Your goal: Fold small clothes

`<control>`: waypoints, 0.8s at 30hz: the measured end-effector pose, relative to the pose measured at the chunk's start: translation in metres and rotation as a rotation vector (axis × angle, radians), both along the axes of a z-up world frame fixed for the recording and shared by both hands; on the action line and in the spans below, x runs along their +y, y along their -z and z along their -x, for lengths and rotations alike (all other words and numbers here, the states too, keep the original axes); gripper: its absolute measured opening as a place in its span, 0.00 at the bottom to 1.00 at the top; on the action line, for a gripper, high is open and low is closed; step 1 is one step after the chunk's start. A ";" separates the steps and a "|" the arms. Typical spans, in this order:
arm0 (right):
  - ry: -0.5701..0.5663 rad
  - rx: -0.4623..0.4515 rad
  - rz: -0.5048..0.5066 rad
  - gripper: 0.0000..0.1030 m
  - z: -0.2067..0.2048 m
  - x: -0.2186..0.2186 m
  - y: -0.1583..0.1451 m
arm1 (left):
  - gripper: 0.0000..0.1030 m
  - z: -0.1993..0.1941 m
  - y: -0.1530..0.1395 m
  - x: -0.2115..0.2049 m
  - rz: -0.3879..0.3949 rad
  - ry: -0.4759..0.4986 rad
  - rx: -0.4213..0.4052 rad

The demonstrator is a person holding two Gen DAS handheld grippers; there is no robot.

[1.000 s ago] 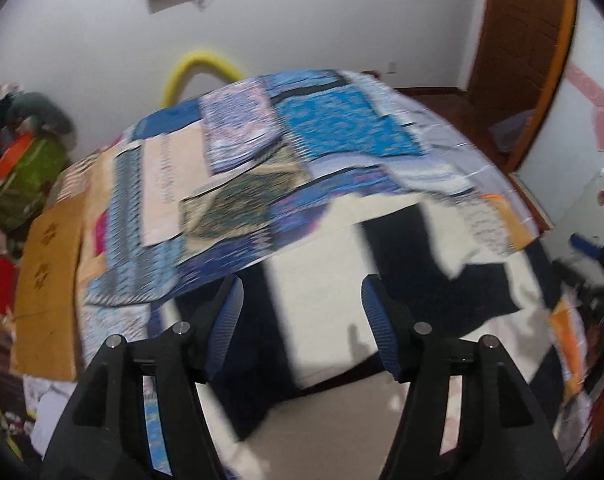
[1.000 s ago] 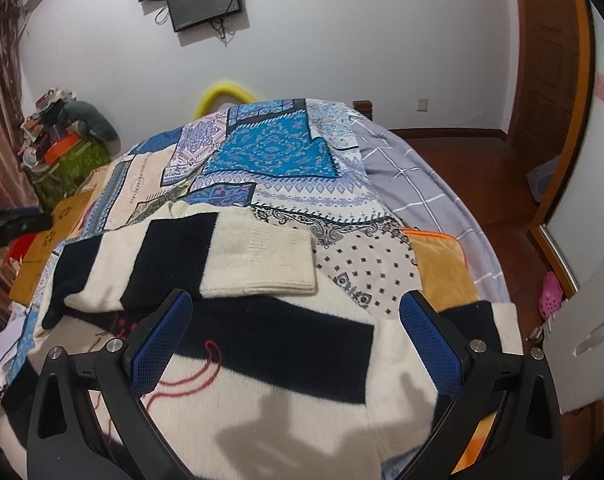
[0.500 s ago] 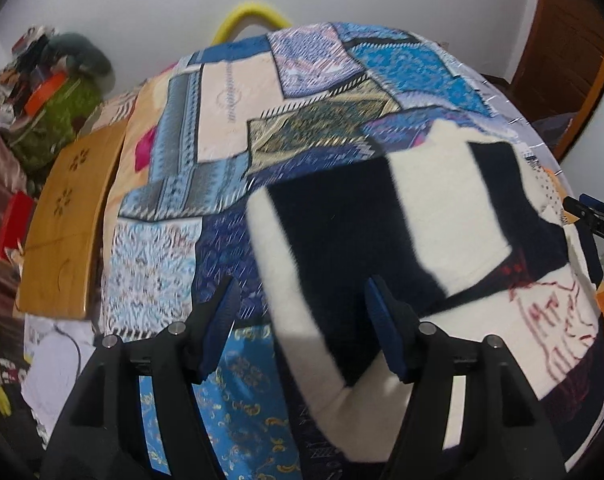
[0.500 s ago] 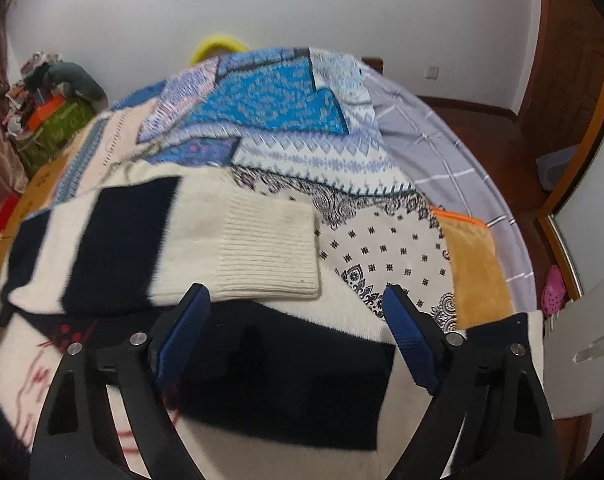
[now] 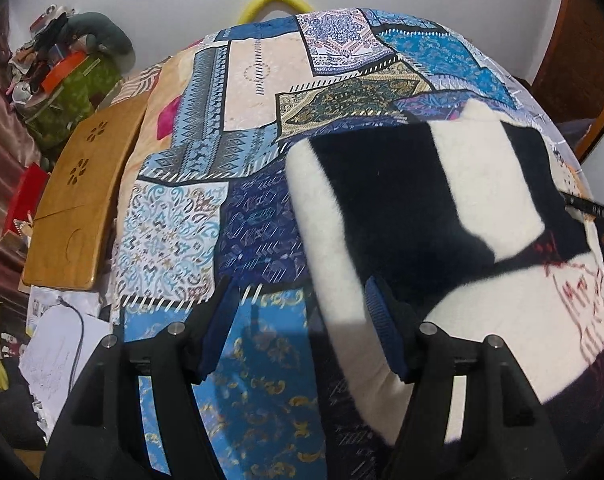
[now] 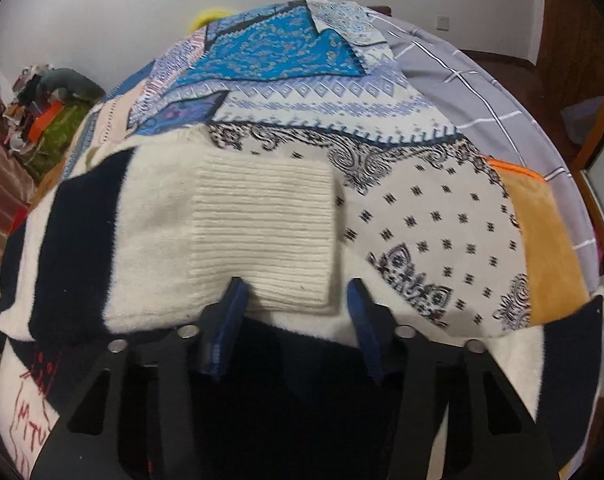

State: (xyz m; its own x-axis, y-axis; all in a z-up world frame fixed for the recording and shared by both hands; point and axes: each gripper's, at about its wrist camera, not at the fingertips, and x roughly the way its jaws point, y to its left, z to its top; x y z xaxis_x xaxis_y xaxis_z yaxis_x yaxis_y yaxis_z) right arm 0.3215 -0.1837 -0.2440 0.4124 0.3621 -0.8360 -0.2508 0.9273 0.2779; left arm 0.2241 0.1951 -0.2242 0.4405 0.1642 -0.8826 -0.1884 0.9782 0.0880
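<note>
A cream and navy striped sweater (image 5: 422, 200) with red stitching lies flat on the patchwork bedspread (image 5: 254, 128). One sleeve is folded across the body, its ribbed cream cuff (image 6: 262, 232) toward the right. My left gripper (image 5: 302, 320) is open, low over the sweater's left edge, its right finger over the cream edge. My right gripper (image 6: 294, 316) is open, its fingertips just below the ribbed cuff on either side, over the navy stripe (image 6: 294, 380). Neither holds anything.
The bedspread (image 6: 342, 92) covers the bed, with a grey checked sheet (image 6: 482, 92) and an orange cushion (image 6: 542, 240) at the right. A wooden lap tray (image 5: 78, 200), papers (image 5: 58, 352) and a cluttered pile (image 5: 62, 80) lie left of the bed.
Both grippers dropped closer to the sweater. The left swung left toward the sweater's edge. The right's jaws narrowed from wide open and closed in on the ribbed cuff.
</note>
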 end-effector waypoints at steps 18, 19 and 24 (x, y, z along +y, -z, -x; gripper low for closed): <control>0.071 -0.119 -0.074 0.06 0.017 -0.027 -0.058 | 0.76 0.019 0.020 -0.029 -0.007 0.063 0.053; 0.070 -0.127 -0.065 0.06 0.019 -0.027 -0.062 | 0.76 0.016 0.021 -0.031 -0.013 0.065 0.055; 0.076 -0.139 -0.045 0.04 0.025 -0.034 -0.066 | 0.76 0.004 0.023 -0.044 -0.096 0.093 0.051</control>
